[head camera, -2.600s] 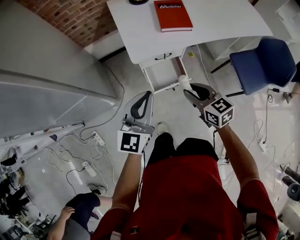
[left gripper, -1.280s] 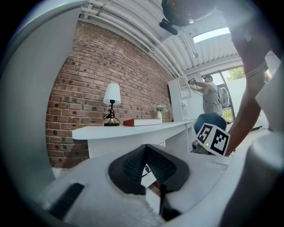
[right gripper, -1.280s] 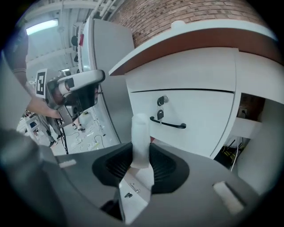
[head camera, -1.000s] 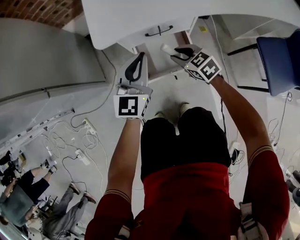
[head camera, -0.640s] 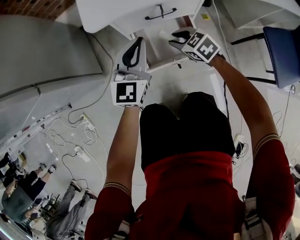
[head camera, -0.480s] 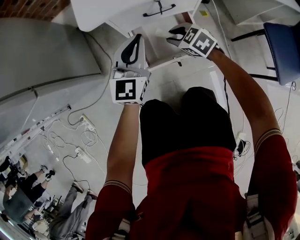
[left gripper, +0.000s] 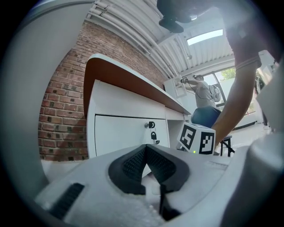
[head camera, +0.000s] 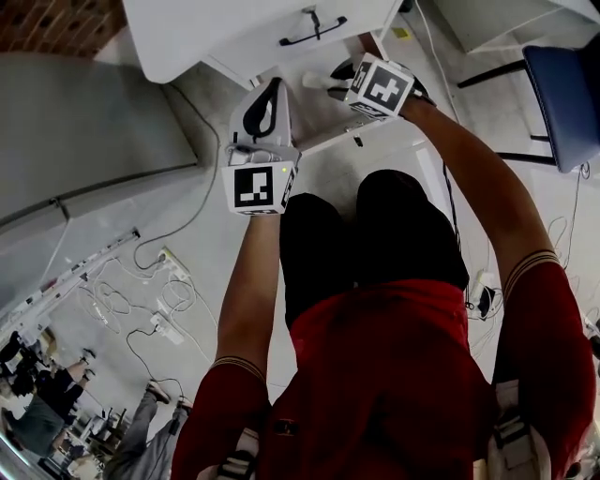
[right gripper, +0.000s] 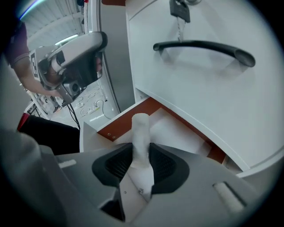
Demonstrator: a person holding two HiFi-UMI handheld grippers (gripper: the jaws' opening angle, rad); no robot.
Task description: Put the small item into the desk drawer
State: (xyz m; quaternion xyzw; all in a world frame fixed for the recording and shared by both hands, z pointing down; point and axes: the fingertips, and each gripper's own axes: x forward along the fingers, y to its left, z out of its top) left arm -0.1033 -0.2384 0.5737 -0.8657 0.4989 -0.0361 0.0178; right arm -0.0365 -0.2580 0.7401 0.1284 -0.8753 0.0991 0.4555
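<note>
White bench (head camera: 206, 28), lower drawer (right gripper: 113, 127) standing open. We grip the small item (right gripper: 141, 128), a white cylinder, in the right tool (right gripper: 142, 153) just above the drawer; the left tool (left gripper: 145, 148) is closed and empty. Lowering and release remain.

The open drawer (right gripper: 116, 127) is free above; upper drawer front (right gripper: 191, 84) overhangs behind.

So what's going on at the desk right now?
A person holds a gripper in each hand at the white desk. The right gripper is shut on a small white cylinder, aimed at the open lower drawer. The left gripper hangs alongside, fingers together and empty. The item isn't in yet.
</note>
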